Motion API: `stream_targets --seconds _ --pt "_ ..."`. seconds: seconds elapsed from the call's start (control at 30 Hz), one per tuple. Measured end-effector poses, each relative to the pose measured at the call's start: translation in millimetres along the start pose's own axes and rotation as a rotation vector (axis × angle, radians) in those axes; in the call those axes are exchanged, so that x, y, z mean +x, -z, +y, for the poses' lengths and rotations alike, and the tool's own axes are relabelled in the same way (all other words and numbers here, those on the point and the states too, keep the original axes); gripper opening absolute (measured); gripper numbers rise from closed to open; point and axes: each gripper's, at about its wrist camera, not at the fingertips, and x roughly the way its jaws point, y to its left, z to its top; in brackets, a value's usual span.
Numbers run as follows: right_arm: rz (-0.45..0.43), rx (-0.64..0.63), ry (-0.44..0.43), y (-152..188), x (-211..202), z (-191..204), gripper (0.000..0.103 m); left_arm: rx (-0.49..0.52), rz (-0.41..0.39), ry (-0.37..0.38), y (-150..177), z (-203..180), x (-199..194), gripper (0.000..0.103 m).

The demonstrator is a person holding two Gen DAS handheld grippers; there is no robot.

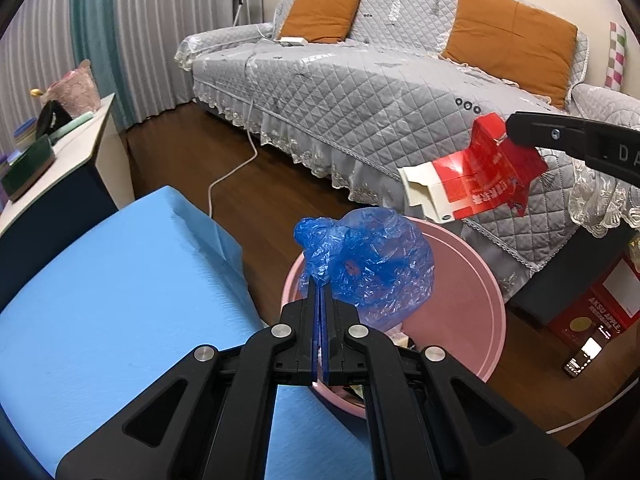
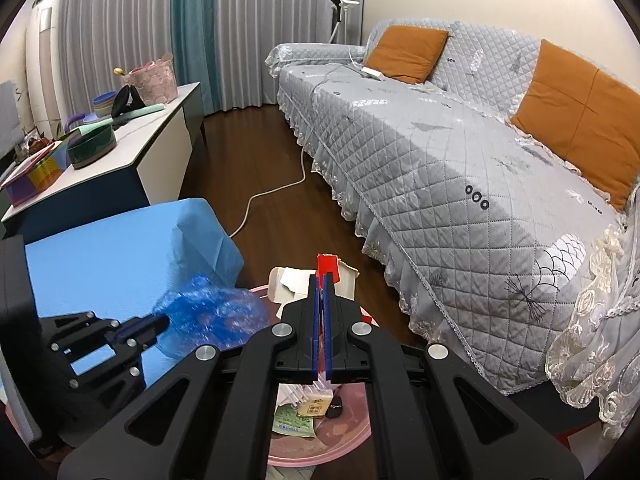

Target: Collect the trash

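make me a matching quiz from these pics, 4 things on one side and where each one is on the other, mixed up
Things:
1. blue plastic bag
2. red and white carton
3. orange cushions
4. white cable

Places:
A. on the wooden floor beside the sofa
B. pinched in the left tongs, over the pink bin
C. leaning against the sofa back
D. pinched in the right tongs

Pairs: 1-B, 2-D, 3-C, 4-A
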Motion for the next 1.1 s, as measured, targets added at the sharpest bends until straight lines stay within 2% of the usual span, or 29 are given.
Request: stream_targets --seconds 0.1,0.13,0.17,0.2,0.23,0.3,0.37,0.4,0.43,0.67,0.8,0.93,1.1 --pt "0.006 0.001 -0.006 0 2 0 0.002 -0.004 0.011 0.030 0 -4 3 0.003" --pt "0.015 -0.002 -0.015 1 3 1 0.002 -0.003 0.016 0.034 -1 -5 4 0.013" --pt "0.026 -0.003 -0.023 1 6 2 0.002 -0.002 0.015 0.032 0 -5 3 0.033" --pt "0.040 -0.005 -0.027 2 8 2 0.006 -0.002 0.006 0.027 0 -5 1 0.042" --pt "0.051 -0.004 -0.017 3 11 2 0.007 -0.004 -0.001 0.027 1 -4 0 0.046" --pt "0.056 0.014 -0.010 2 12 0 0.010 -0.015 0.000 0.034 1 -1 -2 0.046" --pt "0.053 0.038 -0.017 1 11 -4 0.029 -0.020 -0.005 0.033 2 2 -6 0.046" --pt "0.050 0.045 -0.013 1 11 -6 0.043 -0.021 -0.006 0.032 1 2 -7 0.046" --pt "0.045 0.048 -0.005 1 9 -6 0.047 -0.022 -0.010 0.030 2 4 -10 0.046" --pt "0.021 0.054 0.002 1 -3 -8 0.049 -0.060 -0.050 0.001 6 24 -43 0.046" --pt "-0.009 0.053 0.014 2 -19 -5 0.059 -0.090 -0.081 -0.030 16 39 -74 0.047" --pt "-0.062 0.047 0.005 6 -47 10 0.066 -0.104 -0.116 -0.073 28 51 -110 0.048" --pt "-0.112 0.037 -0.035 21 -82 47 0.072 -0.153 -0.175 -0.140 54 70 -163 0.056"
